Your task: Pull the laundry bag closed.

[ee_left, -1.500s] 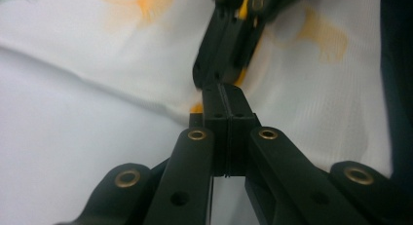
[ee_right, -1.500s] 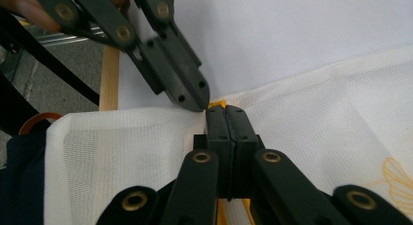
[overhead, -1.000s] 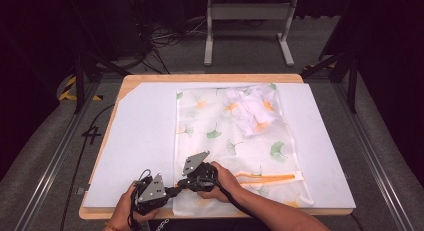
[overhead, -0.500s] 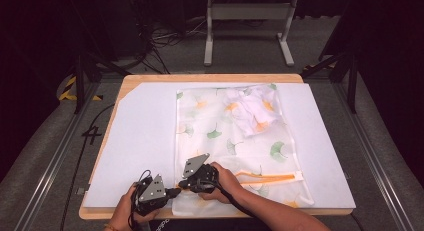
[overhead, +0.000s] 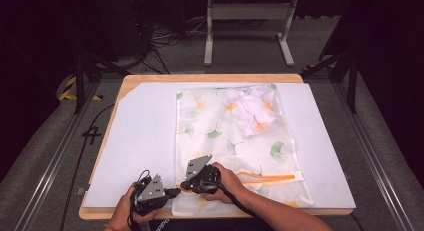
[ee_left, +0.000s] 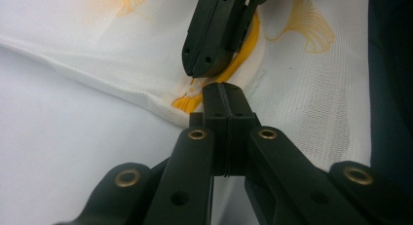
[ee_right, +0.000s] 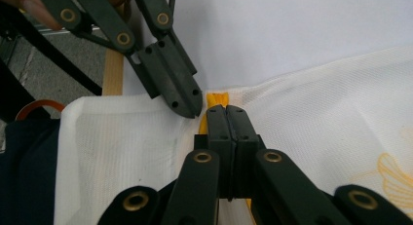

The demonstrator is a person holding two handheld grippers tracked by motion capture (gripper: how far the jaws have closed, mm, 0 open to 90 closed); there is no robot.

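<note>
White sheeting (overhead: 140, 141) covers a wooden table (overhead: 210, 78) in a dark room. On it lies a white mesh laundry bag (overhead: 225, 141) printed with ginkgo leaves, crumpled cloth (overhead: 250, 108) inside its far end. At its near left corner, the left gripper (ee_left: 221, 91) and right gripper (ee_right: 226, 113) meet tip to tip, both jaws closed at the orange zipper (overhead: 270, 178).

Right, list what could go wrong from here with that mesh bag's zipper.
Both hand-held grippers meet at the orange zipper end of the mesh laundry bag. The left hand-held gripper and the right hand-held gripper pinch thin mesh, which could tear or slip free. The near edge of the bag overhangs the table, so pulling might drag it off.
</note>
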